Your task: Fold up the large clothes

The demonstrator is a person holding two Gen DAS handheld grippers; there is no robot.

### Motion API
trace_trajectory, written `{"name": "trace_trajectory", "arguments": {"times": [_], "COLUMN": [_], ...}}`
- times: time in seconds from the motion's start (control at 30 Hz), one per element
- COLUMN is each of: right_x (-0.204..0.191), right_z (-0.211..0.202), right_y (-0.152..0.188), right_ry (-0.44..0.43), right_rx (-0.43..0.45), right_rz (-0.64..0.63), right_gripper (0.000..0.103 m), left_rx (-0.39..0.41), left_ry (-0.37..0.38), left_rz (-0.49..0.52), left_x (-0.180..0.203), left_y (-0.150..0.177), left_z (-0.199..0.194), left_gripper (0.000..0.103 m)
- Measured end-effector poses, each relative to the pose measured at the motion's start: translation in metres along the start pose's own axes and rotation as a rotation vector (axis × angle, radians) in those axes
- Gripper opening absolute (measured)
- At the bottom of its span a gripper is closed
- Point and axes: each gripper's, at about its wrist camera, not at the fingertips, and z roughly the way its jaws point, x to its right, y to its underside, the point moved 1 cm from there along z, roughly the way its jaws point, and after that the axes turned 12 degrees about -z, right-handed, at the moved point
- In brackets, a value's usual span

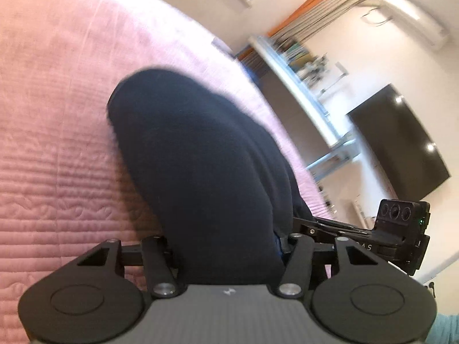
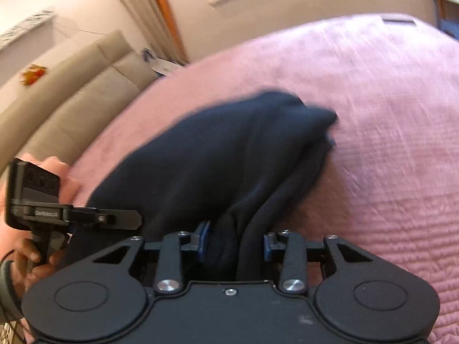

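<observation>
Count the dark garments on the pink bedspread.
1. A single dark navy garment lies bunched on the pink bedspread, its near end between the left gripper and right gripper fingers. Folds could hide more.

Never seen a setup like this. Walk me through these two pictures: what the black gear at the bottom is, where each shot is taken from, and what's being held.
There is no robot here. A person carries a hand-held gripper in each hand, and each gripper has a wide-angle camera looking forward along its two fingers. That is why black hardware fills the bottom of both pictures.

One picture comes from the left gripper, the other from the right gripper. In the right one you also see the person's hand holding the other tool.

The surface is a bed with a pink quilted cover. On it lies a dark navy garment, bunched and partly lifted. Each gripper has a bunch of that cloth between its fingers, so both appear to hold one end of it.
</observation>
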Motion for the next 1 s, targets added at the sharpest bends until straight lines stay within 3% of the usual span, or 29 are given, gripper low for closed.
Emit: {"name": "trace_trajectory", "arguments": {"times": [0.1, 0.2, 0.43, 0.53, 0.63, 0.67, 0.8, 1.0], "right_x": [-0.044, -0.086, -0.175, -0.189, -0.188, -0.182, -0.167, -0.181], "right_z": [-0.023, -0.044, -0.055, -0.024, 0.014, 0.016, -0.016, -0.012], "right_y": [-0.013, -0.012, 0.024, 0.052, 0.093, 0.101, 0.100, 0.093], "right_ry": [0.015, 0.000, -0.021, 0.008, 0.107, 0.102, 0.067, 0.040], "right_rx": [0.017, 0.024, -0.045, -0.161, -0.344, -0.353, -0.277, -0.275], "right_rz": [-0.087, -0.094, -0.080, -0.048, -0.051, -0.006, 0.122, 0.074], "right_gripper": [0.040, 0.040, 0.040, 0.042, 0.062, 0.069, 0.078, 0.081], "left_rx": [0.021, 0.048, 0.064, 0.041, -0.033, -0.060, 0.000, 0.063], "left_ry": [0.030, 0.040, 0.003, -0.064, -0.177, -0.190, -0.162, -0.137], "left_rz": [0.029, 0.036, -0.042, -0.094, -0.149, -0.152, -0.131, -0.165], "left_x": [0.012, 0.023, 0.008, -0.025, -0.071, -0.080, -0.080, -0.081], "left_y": [0.011, 0.029, 0.095, 0.121, 0.145, 0.152, 0.159, 0.166], "left_z": [-0.040, -0.082, -0.172, -0.183, -0.168, -0.163, -0.188, -0.212], "left_gripper": [0.056, 0.056, 0.056, 0.059, 0.067, 0.069, 0.072, 0.072]}}
